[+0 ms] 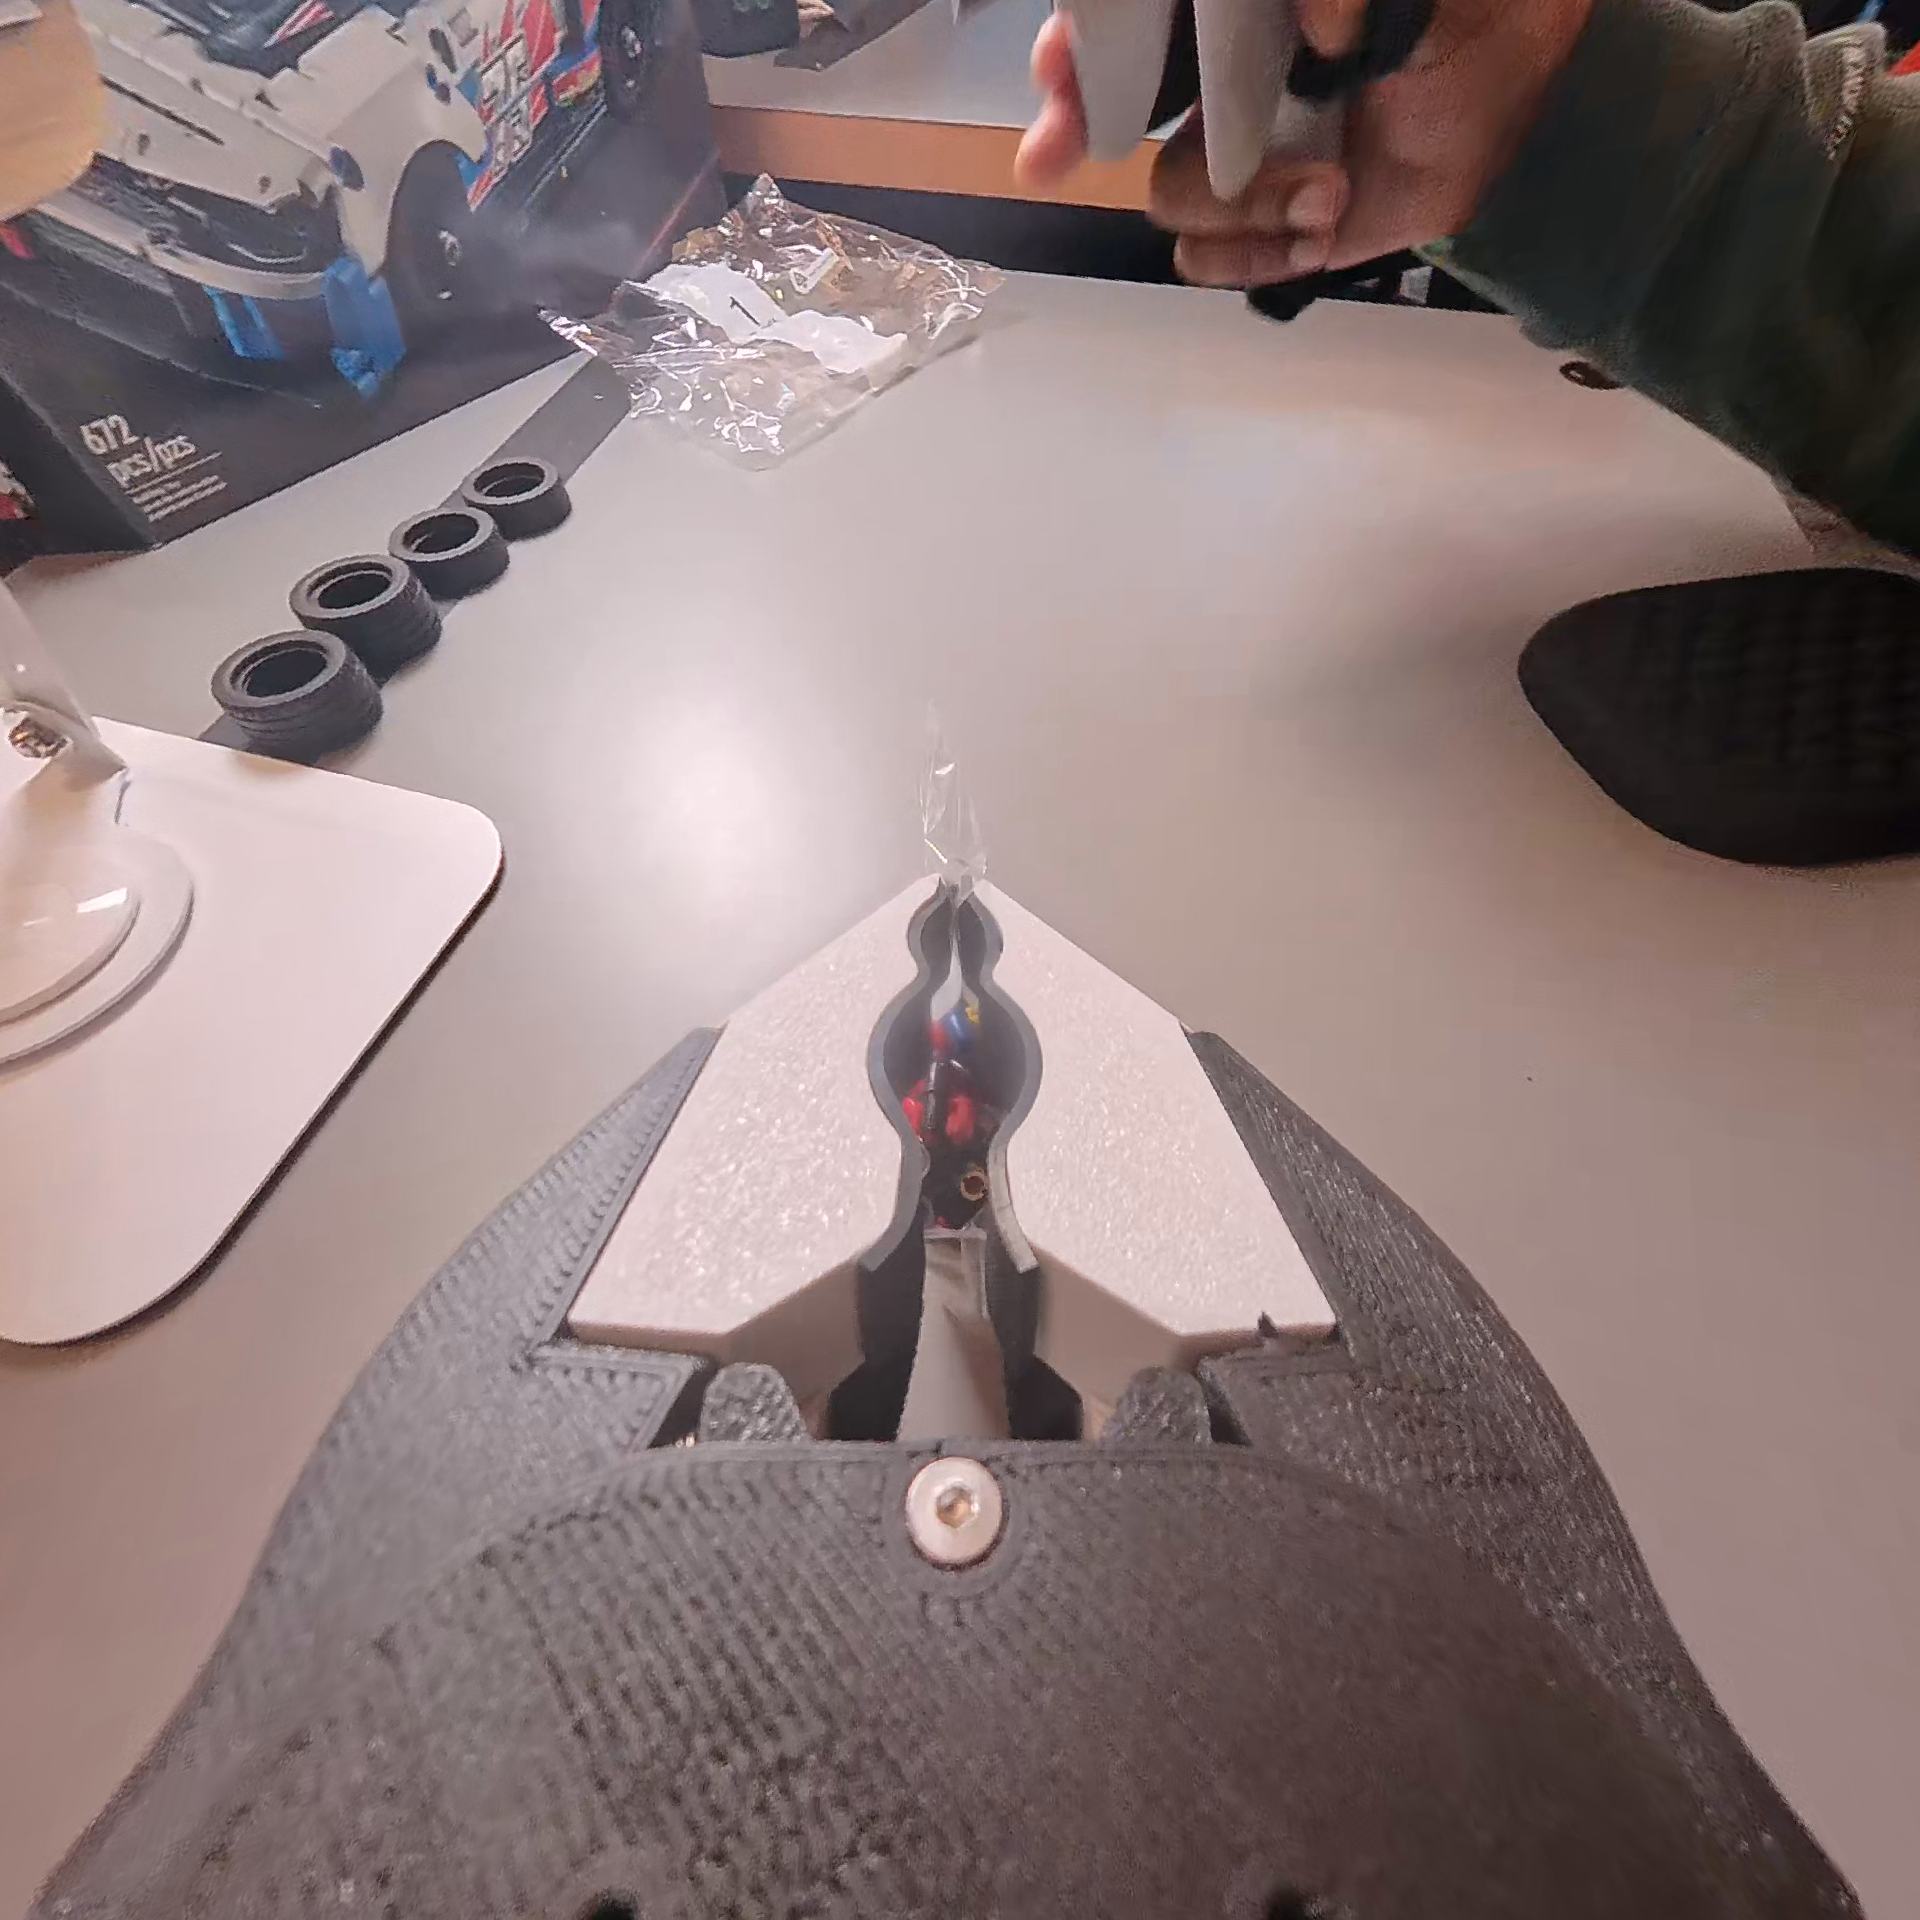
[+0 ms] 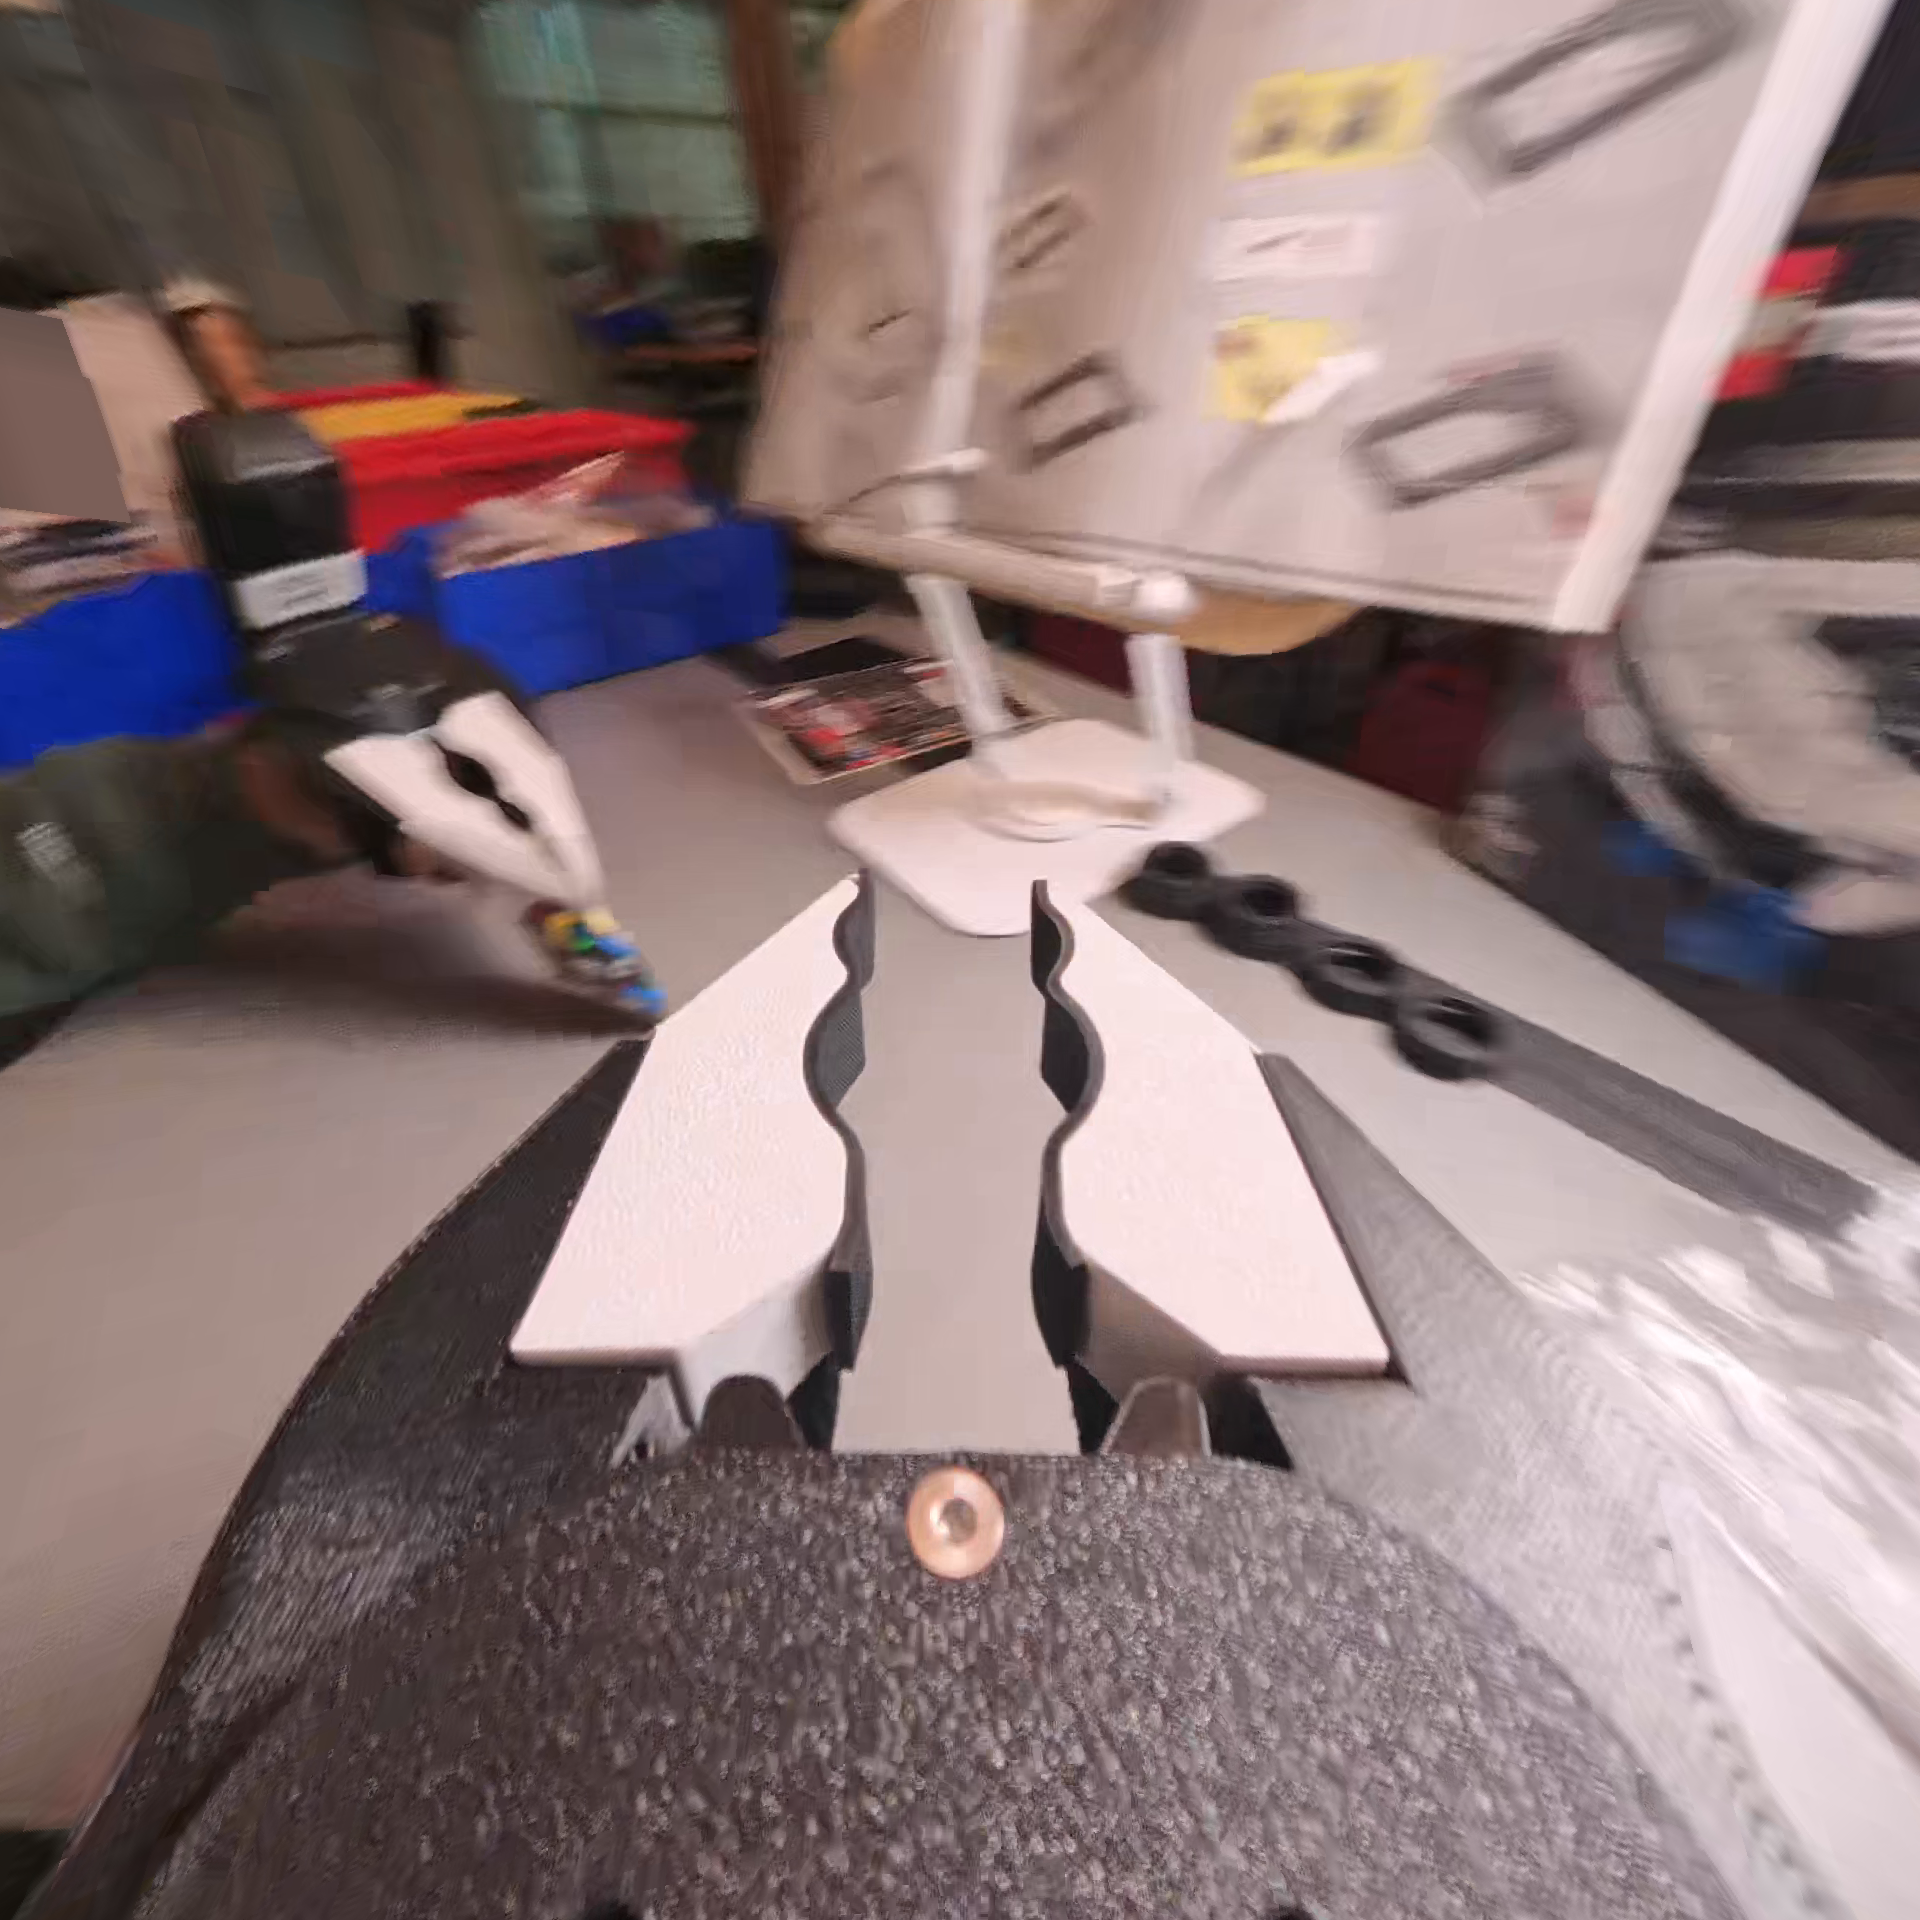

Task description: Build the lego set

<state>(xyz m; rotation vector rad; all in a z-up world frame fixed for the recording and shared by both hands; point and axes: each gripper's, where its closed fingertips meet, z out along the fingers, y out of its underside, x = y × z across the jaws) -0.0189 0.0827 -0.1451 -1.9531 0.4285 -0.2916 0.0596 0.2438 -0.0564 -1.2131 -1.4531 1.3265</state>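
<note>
The middle of the grey tabletop (image 1: 1195,623) lay bare and passable. Along its left edge stood a white stand base (image 1: 239,997), a row of four black tyres (image 1: 395,592) and the set's box (image 1: 260,208); a crumpled clear bag (image 1: 790,322) blocked the far side.

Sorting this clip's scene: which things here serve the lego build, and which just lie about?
For the build:
- small bag of pieces, clamped in the left gripper
- four black tyres
- set box
- opened clear bag
- right gripper, open

Lying about:
- white stand
- blue bins
</note>
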